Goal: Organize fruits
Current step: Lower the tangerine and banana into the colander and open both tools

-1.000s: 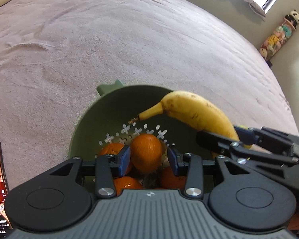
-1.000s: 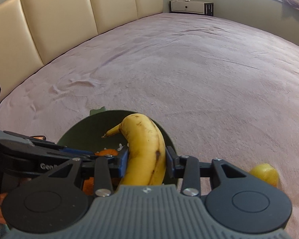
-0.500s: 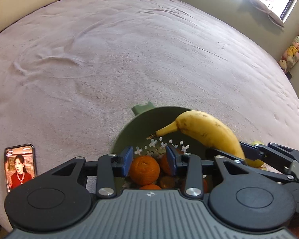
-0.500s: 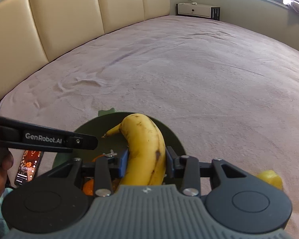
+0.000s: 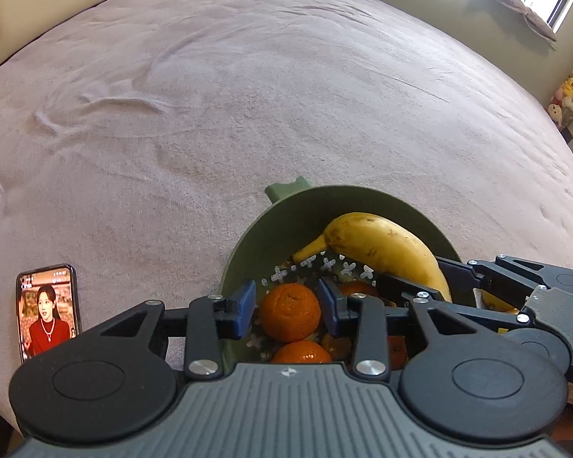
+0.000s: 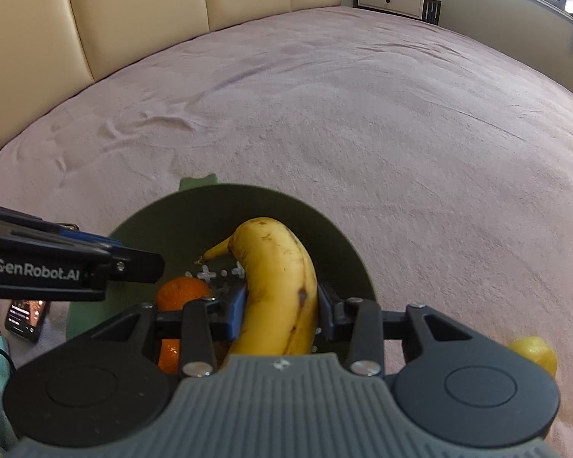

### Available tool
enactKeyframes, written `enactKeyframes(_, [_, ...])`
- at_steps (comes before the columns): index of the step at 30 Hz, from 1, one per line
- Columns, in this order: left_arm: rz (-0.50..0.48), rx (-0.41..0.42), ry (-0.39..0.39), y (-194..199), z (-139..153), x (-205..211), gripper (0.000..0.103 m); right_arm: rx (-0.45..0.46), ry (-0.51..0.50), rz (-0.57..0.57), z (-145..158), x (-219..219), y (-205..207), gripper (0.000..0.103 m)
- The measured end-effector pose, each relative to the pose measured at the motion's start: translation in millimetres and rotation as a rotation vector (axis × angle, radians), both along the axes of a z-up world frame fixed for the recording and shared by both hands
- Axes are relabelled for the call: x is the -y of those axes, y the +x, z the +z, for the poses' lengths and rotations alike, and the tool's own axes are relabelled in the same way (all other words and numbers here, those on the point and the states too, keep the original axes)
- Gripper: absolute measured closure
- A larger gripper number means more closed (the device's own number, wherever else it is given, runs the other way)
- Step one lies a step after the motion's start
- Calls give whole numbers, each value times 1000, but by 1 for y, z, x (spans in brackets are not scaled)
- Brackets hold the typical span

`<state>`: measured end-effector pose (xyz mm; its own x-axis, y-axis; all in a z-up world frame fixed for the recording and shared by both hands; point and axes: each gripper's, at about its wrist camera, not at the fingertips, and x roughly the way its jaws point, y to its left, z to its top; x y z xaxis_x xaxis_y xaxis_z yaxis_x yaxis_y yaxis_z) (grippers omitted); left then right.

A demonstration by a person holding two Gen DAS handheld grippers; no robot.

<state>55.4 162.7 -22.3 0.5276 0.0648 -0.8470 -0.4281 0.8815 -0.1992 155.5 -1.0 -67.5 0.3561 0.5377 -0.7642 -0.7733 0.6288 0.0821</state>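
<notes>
mauve bedspread (image 5: 271, 87) fills the whole scene, rumpled in a few ridges, with a cream padded headboard (image 6: 141, 19) along the bed's far edge and a white low cabinet (image 6: 397, 0) past its far corner. close to the bed's near edge sits the green colander bowl (image 5: 286, 210), cross-shaped holes showing pale in its wall, and it's loaded with oranges. the left claw (image 5: 287, 307) hangs over the bowl with its blue pads apart — an orange (image 5: 289, 312) sits right between them, lying on the pile; whether the pads touch it, can't tell. over to the right claw (image 6: 280, 307): clamped on the banana (image 6: 277, 286), blue pads pressed to both sides of its middle, stem end (image 5: 309, 248) pointing into the bowl over the holes, the fruit lying across the bowl's right side. a lemon (image 6: 534, 353) lies on the bedspread just right of the bowl — outside it. a phone (image 5: 47, 313) lies face up, screen lit, near the bed's near left edge.
</notes>
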Motion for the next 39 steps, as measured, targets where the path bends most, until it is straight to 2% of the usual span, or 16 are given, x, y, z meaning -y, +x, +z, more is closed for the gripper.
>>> enactKeyframes(6, [-6, -9, -1, 0, -2, 1, 60, -56, -3, -16, -11, -3, 6, 67])
enactKeyframes(12, [-13, -24, 13, 2, -5, 4, 60, -70, -20, -26, -15, -6, 11, 66])
enactKeyframes(21, [-26, -45, 19, 5, -11, 9, 60, 68, -142, 7, -10, -14, 0, 65])
enactKeyframes(31, [-30, -55, 16, 5, -14, 10, 60, 109, -161, 26, 2, -1, -11, 66])
enactKeyframes(34, [-30, -56, 15, 5, -14, 10, 60, 107, -173, 22, -2, 0, -16, 73])
enactKeyframes(35, [-31, -56, 15, 5, -13, 12, 60, 103, -178, 18, -4, 1, -16, 79])
enactKeyframes(39, [-36, -52, 17, 4, -12, 13, 60, 100, -174, -9, -11, 3, -16, 81])
